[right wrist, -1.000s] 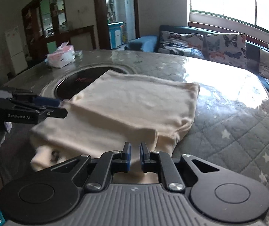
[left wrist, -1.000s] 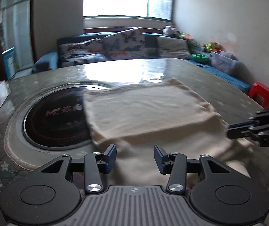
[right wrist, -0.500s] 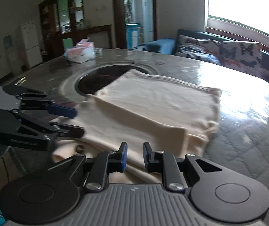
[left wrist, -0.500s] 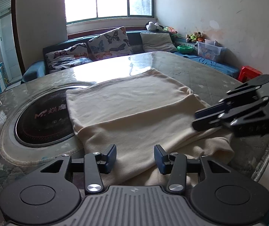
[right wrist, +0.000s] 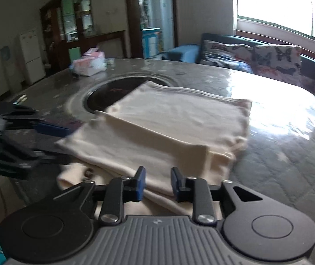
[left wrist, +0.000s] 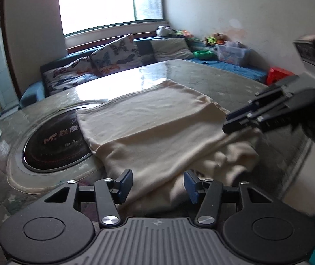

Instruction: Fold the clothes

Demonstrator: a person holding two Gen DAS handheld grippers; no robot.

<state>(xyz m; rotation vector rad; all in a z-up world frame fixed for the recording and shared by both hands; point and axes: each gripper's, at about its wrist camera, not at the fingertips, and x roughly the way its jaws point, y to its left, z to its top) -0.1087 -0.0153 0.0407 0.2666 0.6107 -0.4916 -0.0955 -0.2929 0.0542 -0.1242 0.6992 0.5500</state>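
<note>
A cream garment (left wrist: 157,128) lies folded in layers on the quilted table, its far corner over the round black hotplate (left wrist: 53,141); it also shows in the right wrist view (right wrist: 170,130). My left gripper (left wrist: 158,186) is open and empty over the garment's near edge. My right gripper (right wrist: 156,184) is open and empty over the near edge too. The right gripper also shows at the right of the left wrist view (left wrist: 237,121), above the garment's right side. The left gripper shows at the left of the right wrist view (right wrist: 53,141), blurred.
A pink tissue box (right wrist: 90,64) stands at the table's far side. A sofa with butterfly cushions (left wrist: 113,59) runs behind the table under the window. A red stool (left wrist: 278,75) and toy boxes stand by the right wall. The table edge (left wrist: 307,154) drops off near right.
My right gripper has opened wider, from almost shut to clearly open. Both grippers have drawn back a little from the garment. The garment lies as it did.
</note>
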